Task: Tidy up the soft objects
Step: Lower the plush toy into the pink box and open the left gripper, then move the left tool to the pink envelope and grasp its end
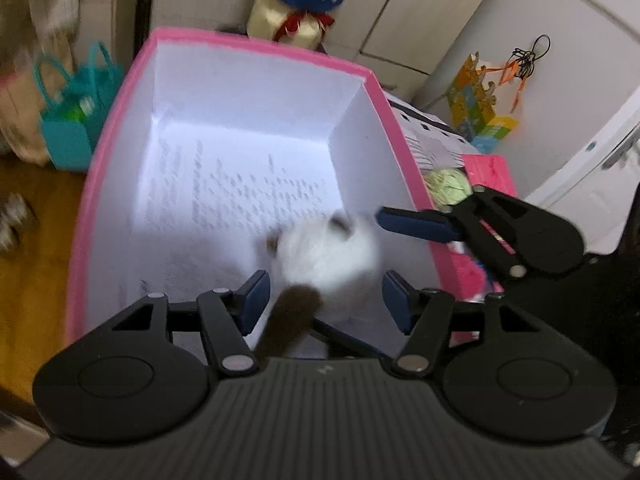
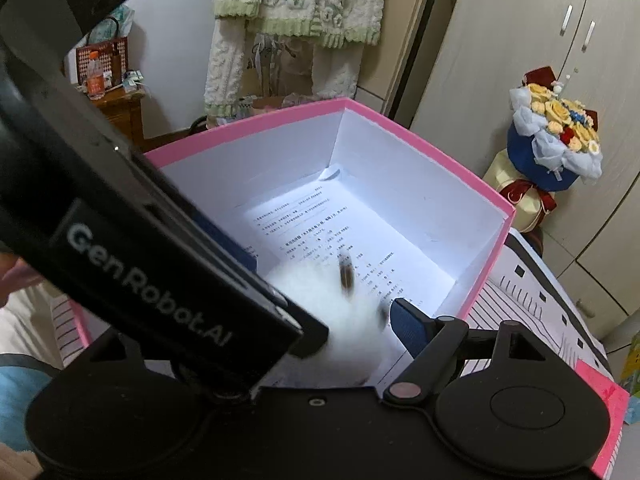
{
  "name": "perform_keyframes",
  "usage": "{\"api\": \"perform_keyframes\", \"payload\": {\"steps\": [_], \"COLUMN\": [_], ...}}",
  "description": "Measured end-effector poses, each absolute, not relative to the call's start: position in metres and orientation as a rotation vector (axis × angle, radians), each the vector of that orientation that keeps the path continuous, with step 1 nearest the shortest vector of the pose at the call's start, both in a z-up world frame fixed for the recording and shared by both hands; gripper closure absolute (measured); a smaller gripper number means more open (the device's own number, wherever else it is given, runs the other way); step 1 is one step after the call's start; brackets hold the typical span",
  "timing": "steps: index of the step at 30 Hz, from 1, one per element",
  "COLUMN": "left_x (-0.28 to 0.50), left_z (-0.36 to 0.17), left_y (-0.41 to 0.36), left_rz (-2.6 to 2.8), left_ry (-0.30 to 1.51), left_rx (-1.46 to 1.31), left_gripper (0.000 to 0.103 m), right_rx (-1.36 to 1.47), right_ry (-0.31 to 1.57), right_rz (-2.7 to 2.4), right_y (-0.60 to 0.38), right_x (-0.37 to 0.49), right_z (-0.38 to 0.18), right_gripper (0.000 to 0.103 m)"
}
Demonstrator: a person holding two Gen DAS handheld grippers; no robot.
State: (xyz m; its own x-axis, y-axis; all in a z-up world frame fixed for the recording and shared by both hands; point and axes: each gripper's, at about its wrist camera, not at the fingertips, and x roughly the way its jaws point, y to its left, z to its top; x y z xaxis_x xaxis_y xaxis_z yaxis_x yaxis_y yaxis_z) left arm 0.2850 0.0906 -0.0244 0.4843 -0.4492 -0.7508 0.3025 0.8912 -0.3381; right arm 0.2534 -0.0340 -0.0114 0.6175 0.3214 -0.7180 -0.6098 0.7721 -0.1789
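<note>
A pink box (image 1: 256, 42) with white walls stands open, a printed sheet (image 1: 248, 196) on its floor. A white plush toy (image 1: 324, 256) with a brown tail and brown ear tips shows blurred low inside the near end of the box. My left gripper (image 1: 326, 300) is open above it, its blue pads either side of the plush without pressing on it. In the right wrist view the plush (image 2: 340, 312) lies beside my right gripper's one visible finger (image 2: 412, 328). My right gripper (image 2: 320, 320) is open; the left gripper's body (image 2: 152, 272) hides its other finger.
A green fluffy ball (image 1: 448, 186) and a pink lid (image 1: 490, 172) lie right of the box on a black-and-white striped surface (image 2: 532, 292). A teal bag (image 1: 76, 120) stands on the wooden floor at left. A bouquet (image 2: 552, 140) and cupboards stand behind.
</note>
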Motion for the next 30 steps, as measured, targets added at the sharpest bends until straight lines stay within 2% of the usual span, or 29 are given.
{"api": "perform_keyframes", "payload": {"steps": [5, 16, 19, 30], "left_x": [0.265, 0.215, 0.2, 0.147], "left_z": [-0.011, 0.021, 0.031, 0.066], "left_y": [0.09, 0.093, 0.093, 0.084], "left_rz": [-0.412, -0.434, -0.434, -0.468], "left_ry": [0.874, 0.809, 0.779, 0.721], "left_rx": [-0.082, -0.036, -0.02, 0.04], "left_gripper": [0.037, 0.036, 0.031, 0.029], "right_rx": [-0.383, -0.323, -0.307, -0.274], "right_ry": [0.704, 0.655, 0.648, 0.58], "right_rz": [0.533, 0.527, 0.524, 0.508], "right_y": [-0.041, -0.056, -0.061, -0.09], "right_x": [0.243, 0.209, 0.199, 0.152], "right_z": [-0.003, 0.022, 0.027, 0.057], "right_gripper": [0.019, 0.019, 0.019, 0.019]}}
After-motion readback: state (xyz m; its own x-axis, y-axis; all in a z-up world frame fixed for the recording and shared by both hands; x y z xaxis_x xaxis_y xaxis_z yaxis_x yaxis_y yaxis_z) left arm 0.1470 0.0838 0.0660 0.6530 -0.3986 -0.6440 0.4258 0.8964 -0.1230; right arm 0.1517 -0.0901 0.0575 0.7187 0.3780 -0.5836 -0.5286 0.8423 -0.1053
